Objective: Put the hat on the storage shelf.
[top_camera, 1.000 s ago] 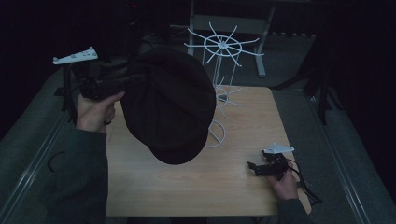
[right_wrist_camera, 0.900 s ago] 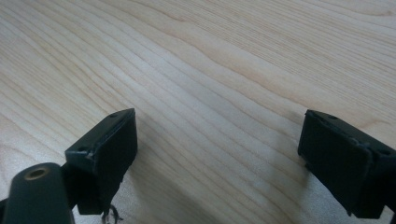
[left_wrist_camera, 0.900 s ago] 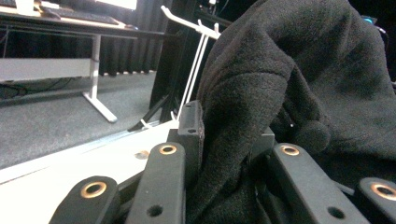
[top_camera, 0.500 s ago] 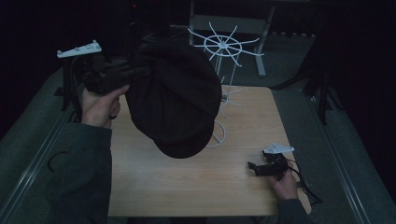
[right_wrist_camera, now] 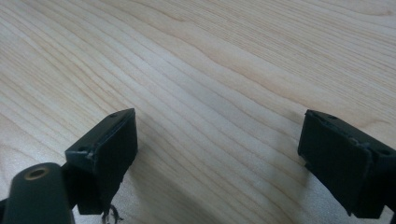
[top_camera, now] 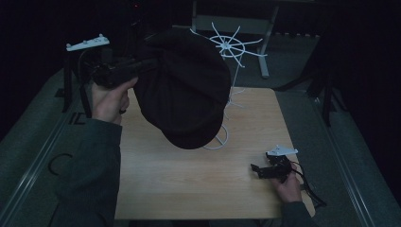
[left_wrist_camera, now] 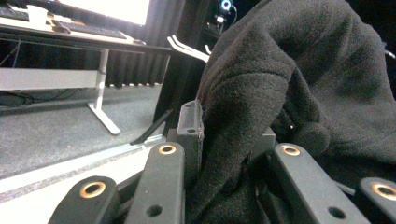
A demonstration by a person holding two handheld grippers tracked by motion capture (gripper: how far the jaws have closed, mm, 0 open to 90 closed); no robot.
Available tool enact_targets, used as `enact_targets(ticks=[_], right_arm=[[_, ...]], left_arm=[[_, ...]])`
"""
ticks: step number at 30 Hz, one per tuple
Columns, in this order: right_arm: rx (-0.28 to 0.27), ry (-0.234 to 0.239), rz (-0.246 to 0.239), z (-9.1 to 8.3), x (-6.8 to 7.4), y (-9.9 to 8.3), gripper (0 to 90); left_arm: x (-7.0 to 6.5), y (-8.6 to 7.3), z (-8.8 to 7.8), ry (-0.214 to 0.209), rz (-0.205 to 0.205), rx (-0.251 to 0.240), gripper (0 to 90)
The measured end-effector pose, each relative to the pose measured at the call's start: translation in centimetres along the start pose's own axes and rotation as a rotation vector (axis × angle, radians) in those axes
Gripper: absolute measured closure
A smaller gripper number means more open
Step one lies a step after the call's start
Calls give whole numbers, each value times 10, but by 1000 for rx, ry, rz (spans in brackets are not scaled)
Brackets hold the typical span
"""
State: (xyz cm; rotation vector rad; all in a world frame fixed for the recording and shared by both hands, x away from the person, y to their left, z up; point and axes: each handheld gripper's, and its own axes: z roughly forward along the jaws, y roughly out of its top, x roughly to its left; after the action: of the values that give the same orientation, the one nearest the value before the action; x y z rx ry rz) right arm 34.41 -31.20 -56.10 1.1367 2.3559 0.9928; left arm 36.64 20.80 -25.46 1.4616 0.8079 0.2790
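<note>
Black hat point(top_camera: 187, 90) pinched in left gripper point(left_wrist_camera: 224, 140), lifted over table point(top_camera: 189, 189); right gripper point(right_wrist_camera: 217, 154) spread.

From the high view we get a very dim, underexposed picture: the pale wooden surface point(top_camera: 189, 189) is the only lit patch, and the floor around it sinks into near black. The soft black fleece cap point(top_camera: 184, 90) reads as a flat dark mass with hardly any texture. In the left gripper view, a bright white screen point(left_wrist_camera: 107, 8) at the top edge blows out, perhaps the main light there; the fleece is sharp, the near jaws softly blurred. The right gripper view is bright and even, with soft shadows under the jaws.
</note>
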Motion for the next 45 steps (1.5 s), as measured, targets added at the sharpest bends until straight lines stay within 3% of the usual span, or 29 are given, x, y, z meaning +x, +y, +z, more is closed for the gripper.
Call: enact_targets(ticks=[7, 15, 19, 21, 24, 37, 45], right_arm=[[0, 0, 0, 0, 0, 0, 118], [0, 0, 0, 0, 0, 0, 118], [1, 0, -1, 0, 0, 0, 118], [1, 0, -1, 0, 0, 0, 118], [0, 0, 0, 0, 0, 0, 118], [-1, -1, -2, 0, 0, 0, 118], [0, -1, 0, 0, 0, 0, 118]], left_arm=[[1, 4, 5, 27, -27, -42, 748], [6, 5, 13, 61, -50, -45, 746], [10, 4, 19, 79, -80, -55, 746], [11, 2, 23, 111, -101, -52, 743], [12, -2, 31, 167, -98, -20, 741], [12, -14, 52, 200, -61, 99, 712], [15, -18, 56, 203, -63, 130, 675]])
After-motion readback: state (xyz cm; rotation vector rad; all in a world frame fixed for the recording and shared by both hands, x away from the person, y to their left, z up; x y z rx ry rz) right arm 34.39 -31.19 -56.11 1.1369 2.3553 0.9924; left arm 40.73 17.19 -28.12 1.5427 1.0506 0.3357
